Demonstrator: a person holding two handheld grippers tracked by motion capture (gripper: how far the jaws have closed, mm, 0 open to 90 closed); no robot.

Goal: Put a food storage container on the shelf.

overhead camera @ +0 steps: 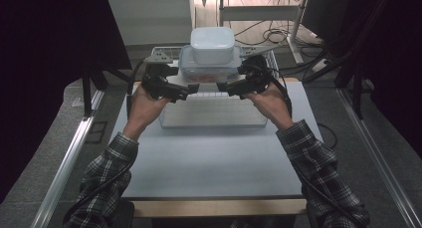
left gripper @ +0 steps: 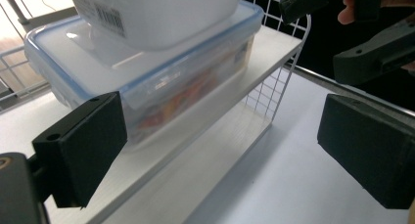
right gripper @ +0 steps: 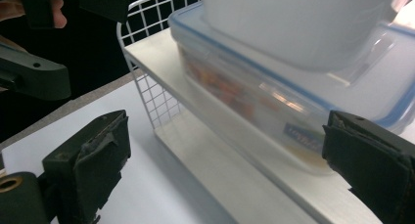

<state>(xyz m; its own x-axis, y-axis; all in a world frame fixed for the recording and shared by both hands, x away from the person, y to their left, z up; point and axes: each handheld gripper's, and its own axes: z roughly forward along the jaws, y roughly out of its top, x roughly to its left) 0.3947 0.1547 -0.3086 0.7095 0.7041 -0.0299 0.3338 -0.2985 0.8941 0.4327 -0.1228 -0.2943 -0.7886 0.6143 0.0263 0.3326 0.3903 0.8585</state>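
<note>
A: Jaws first. How do the two pairs stand?

B: Both wide apart, gripping nothing. The left gripper [overhead camera: 183,92] and the right gripper [overhead camera: 225,87] point at each other in the high view, tips near, in front of the rack. Bare air lies between each pair of pads.

A: What sits nearest them?

B: Two boxes, stacked. One clear box [left gripper: 161,82] with a blue-edged lid stands on the rack's upper shelf [left gripper: 274,43]; something orange and red shows through its wall. One white tub [overhead camera: 212,45] rests on that lid, with a barcode label on its side in the left gripper view.

A: Do the pads touch the box?

B: No. In the left gripper view one pad stands just beside the box's near corner, the other well off to the side over the surface. In the right gripper view, likewise, one pad is beside the box's end, the other out over the surface.

A: And the rack?

B: One white rack [right gripper: 161,106] with a wire grid end and two shelves, upper and lower, standing at the far middle of the pale surface [overhead camera: 214,153].

A: Further out?

B: Two hands, two plaid sleeves [overhead camera: 318,173] coming from the near edge.
</note>
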